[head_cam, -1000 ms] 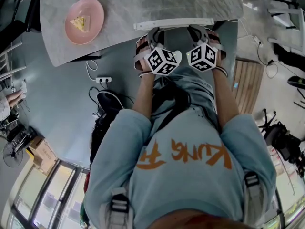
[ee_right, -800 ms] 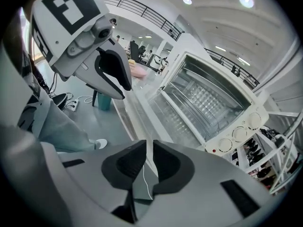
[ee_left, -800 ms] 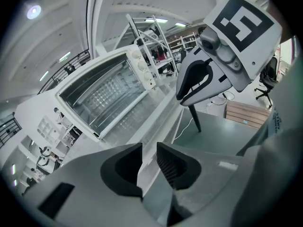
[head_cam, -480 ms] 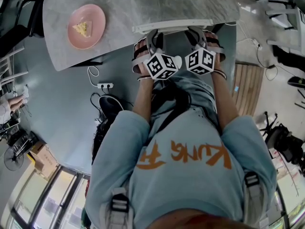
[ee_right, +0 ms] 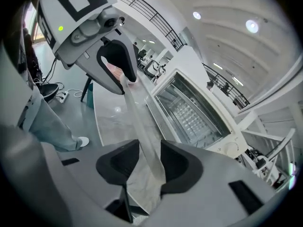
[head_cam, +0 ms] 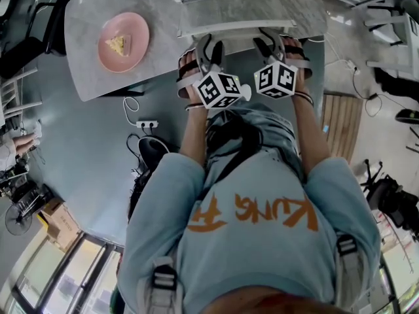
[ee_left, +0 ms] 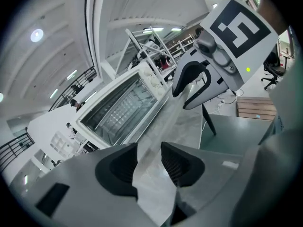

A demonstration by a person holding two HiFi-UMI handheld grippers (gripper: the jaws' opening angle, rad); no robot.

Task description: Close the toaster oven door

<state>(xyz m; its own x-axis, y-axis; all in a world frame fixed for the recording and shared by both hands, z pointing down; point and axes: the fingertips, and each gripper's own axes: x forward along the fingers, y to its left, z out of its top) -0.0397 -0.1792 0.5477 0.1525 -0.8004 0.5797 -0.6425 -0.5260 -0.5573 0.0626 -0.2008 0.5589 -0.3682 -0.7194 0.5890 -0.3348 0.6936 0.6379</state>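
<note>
The white toaster oven [ee_left: 118,112] stands at the far side of the grey marble table [head_cam: 91,57], its cavity and rack showing in both gripper views [ee_right: 189,112]. Its glass door hangs lowered toward me, and the door's white front bar [head_cam: 236,28] lies above the table's near edge. My left gripper [head_cam: 211,44] and right gripper [head_cam: 272,43] sit side by side at that bar. Both sets of jaws are opening, and the pale bar runs through the gap of the left gripper [ee_left: 149,157] and the right gripper [ee_right: 149,160]. Neither pair visibly presses on it.
A pink plate [head_cam: 123,41] with a cake slice rests on the table's left part. On the floor lie a power strip [head_cam: 147,124] with a cable and a dark bag [head_cam: 154,152] to my left. A wooden board [head_cam: 340,116] is to my right.
Both grippers have moved forward from in front of my body up to the door's front bar. The view has shifted so more of the oven shows at the top.
</note>
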